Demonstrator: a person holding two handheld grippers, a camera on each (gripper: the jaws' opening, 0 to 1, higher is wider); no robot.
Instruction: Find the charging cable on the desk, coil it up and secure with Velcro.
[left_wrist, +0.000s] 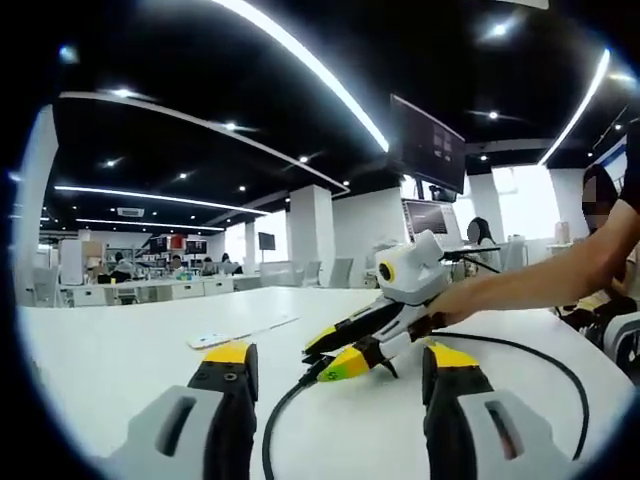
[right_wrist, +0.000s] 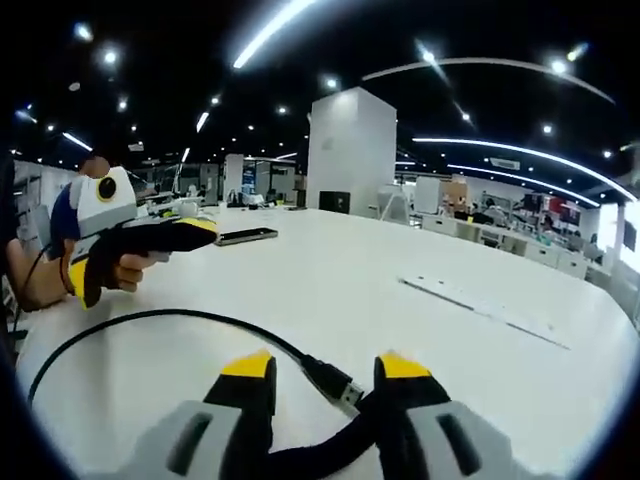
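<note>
Cable (right_wrist: 150, 325), plug end (right_wrist: 335, 383) apparently between right gripper (right_wrist: 325, 372) fingers

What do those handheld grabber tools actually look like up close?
Each is a pistol-shaped tool. The left gripper has two chunky grey and black jaws capped with yellow tips. The right gripper looks the same from its own view; seen from the left gripper view, it has a white upper body and slim black jaws ending in yellow wedges.

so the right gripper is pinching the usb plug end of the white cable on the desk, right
Not quite: the cable is black, not white. The right gripper view shows the right gripper with its jaws around the USB plug on the white desk.
</note>
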